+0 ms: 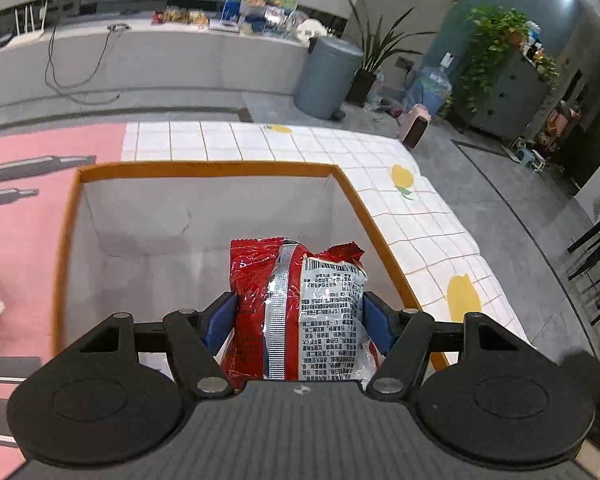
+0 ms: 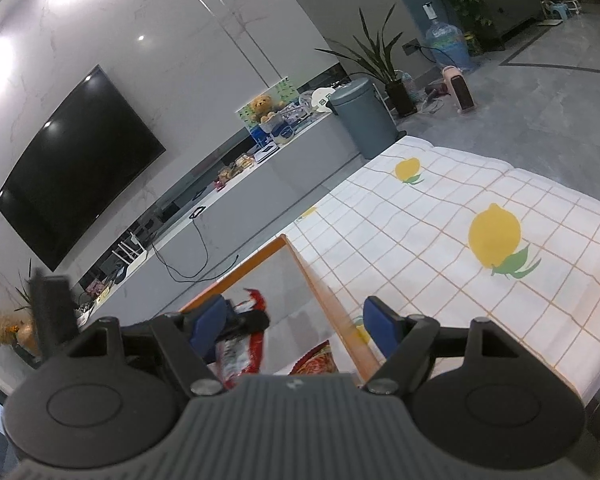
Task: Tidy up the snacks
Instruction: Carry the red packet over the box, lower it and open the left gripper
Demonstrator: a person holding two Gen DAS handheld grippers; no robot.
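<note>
Lemon-print cloth (image 1: 432, 216) and a pink mat (image 1: 28, 224) cover the table, with an orange-rimmed bin (image 1: 204, 170) filling the middle of the left view. Low in that frame the left gripper (image 1: 298, 322) has its blue pads pressed on the sides of a red bag (image 1: 284, 300), held over the bin's pale floor, so this snack looks close to being dropped in. At the bottom of the right view the right gripper (image 2: 296, 326) stands wide and holds nothing, above the bin's edge; another red packet (image 2: 316, 362) already lies inside, and how many snacks remain outside I cannot tell.
</note>
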